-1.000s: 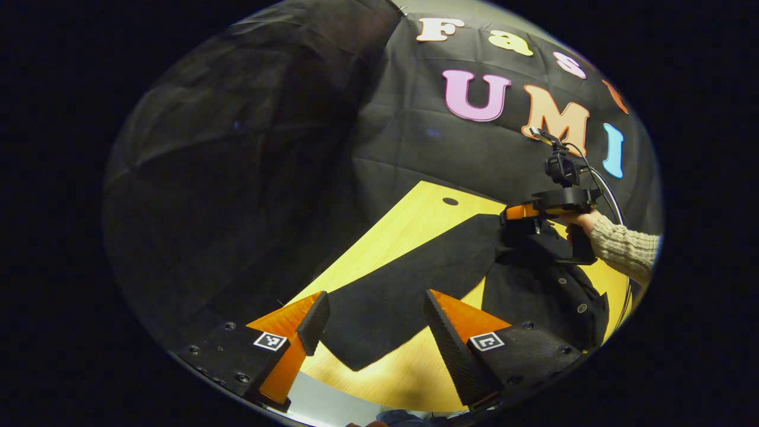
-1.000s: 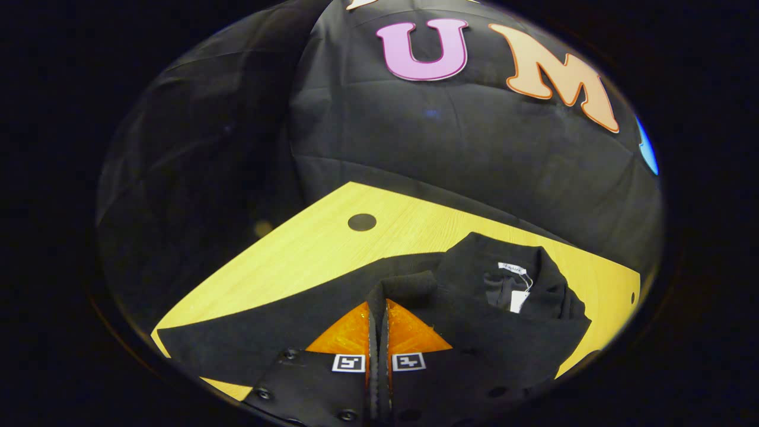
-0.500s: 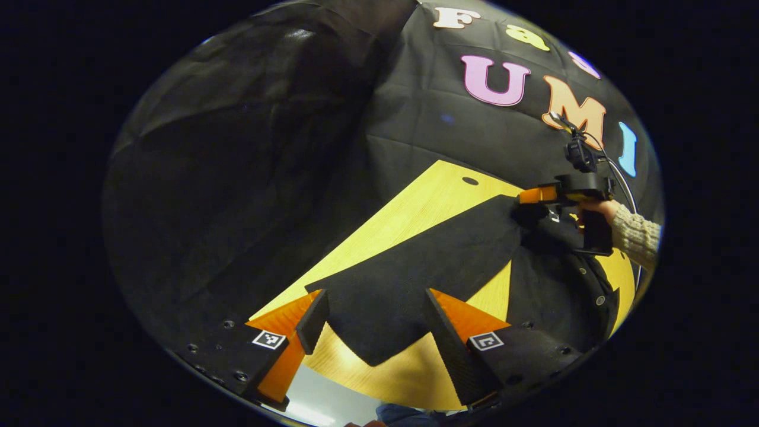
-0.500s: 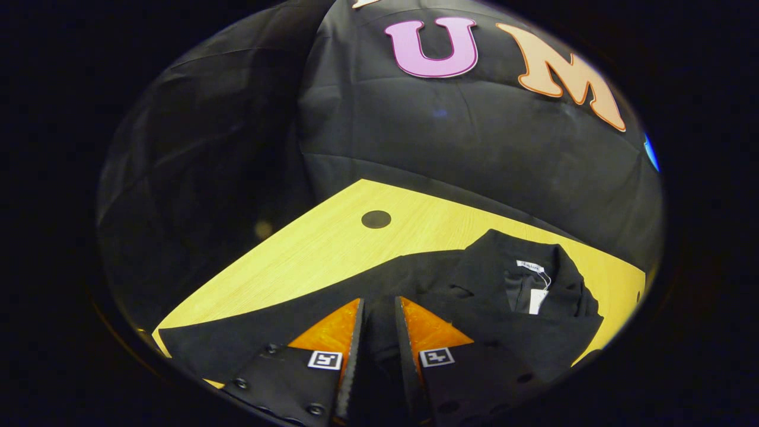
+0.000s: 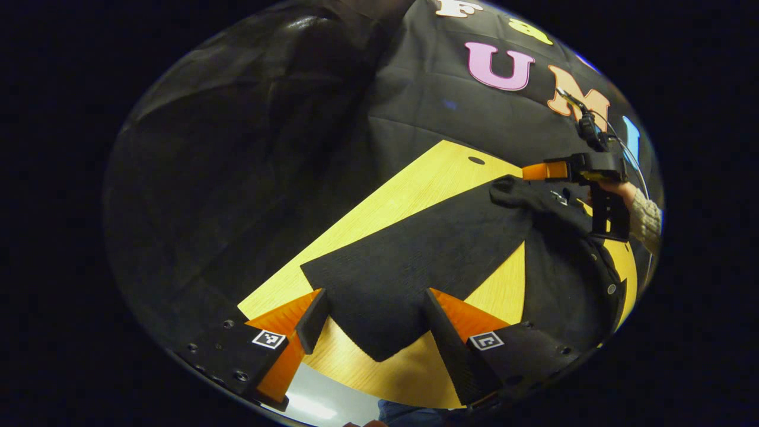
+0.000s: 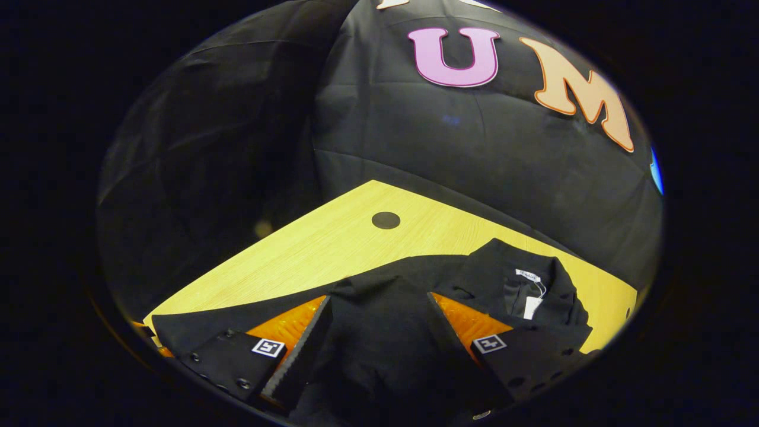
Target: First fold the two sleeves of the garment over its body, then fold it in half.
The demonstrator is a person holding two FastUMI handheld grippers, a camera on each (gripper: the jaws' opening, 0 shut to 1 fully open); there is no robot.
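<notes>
Left tool: stood open, fingers wide apart, low over the end of a sleeve, touching nothing that could be seen.
Right tool: was open too, jaws spread above the dark cloth and clamping none of it; in the left gripper view it hung farther off, held by a hand in a knitted cuff.
Garment: a black buttoned top lay flat on the yellow wooden surface, collar and white tag towards the far edge.
Sleeve: stretched out sideways from the body, cuff nearest the left tool, a wedge of bare surface between it and the body; it was not yet folded over.
Handling: the cloth looked soft, limp and light, likely to sag and drag, not slippery, not fragile.
Where to grip: probably the cuff edge for the sleeve, a thin pinch close to the surface.
Far side: a round hole in the surface, then the dark booth wall.
</notes>
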